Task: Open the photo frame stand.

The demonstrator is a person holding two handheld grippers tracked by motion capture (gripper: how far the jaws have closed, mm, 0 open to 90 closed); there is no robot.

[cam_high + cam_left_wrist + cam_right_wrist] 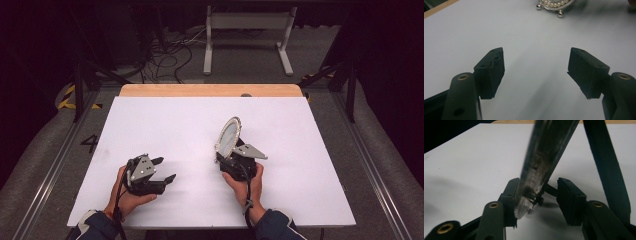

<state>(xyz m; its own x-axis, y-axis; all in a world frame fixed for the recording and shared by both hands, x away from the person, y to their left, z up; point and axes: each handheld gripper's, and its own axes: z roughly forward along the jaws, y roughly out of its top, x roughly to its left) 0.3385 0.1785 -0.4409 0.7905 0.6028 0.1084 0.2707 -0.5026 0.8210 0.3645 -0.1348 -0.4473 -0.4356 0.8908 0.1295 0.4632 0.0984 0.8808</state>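
My right hand-held gripper (537,195) has its jaws half spread around the lower edge of the oval pearl-rimmed silver mirror (228,135); one pad touches it, the other stands clear. The mirror stands tilted on the white tabletop (165,120), right of centre, long axis rising away from me, glass facing left. My left hand-held gripper (162,169) rests spread wide, holding nothing.

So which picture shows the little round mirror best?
The high view: the whole mirror stands tilted on the table. The left gripper view catches its pearl rim and ball feet; the right gripper view sees its dark edge, blurred.
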